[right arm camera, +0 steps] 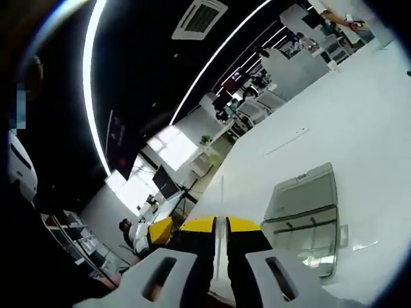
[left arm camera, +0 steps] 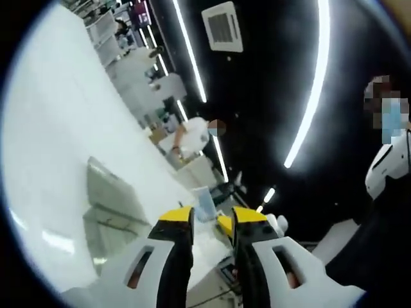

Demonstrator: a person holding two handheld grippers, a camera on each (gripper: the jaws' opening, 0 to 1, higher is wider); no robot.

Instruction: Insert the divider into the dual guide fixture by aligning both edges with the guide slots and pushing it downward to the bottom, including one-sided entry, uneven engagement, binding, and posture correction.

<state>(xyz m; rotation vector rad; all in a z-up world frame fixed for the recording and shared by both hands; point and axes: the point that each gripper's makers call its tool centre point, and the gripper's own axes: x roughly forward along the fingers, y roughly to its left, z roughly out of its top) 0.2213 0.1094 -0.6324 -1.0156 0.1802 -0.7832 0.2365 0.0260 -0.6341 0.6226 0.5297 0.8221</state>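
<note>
Both views were rolled hard, the white table [left arm camera: 58, 160] running up one side and the dark ceiling with its bright light strips [left arm camera: 314, 83] up the other, so both tools were held tilted well off level. In the left gripper view the left gripper [left arm camera: 213, 221] rose from the bottom with its yellow-tipped black jaws set a little apart, a clear gap between them and nothing gripped. In the right gripper view the right gripper [right arm camera: 219, 224] had its yellow tips drawn together with only a thin slit left — no object could be made out between them. The clear guide fixture [right arm camera: 305, 215] lay on the table to the right of that gripper, near its jaws but not touching them; in the left gripper view it showed as a pale transparent box left of the jaws. Being see-through against white, its slots and the divider could not be told apart. A person in white [left arm camera: 192, 138] stood far off by the desks, and another figure in dark and white clothing [left arm camera: 385, 186] was cut off at the right edge. No writing could be read.
</note>
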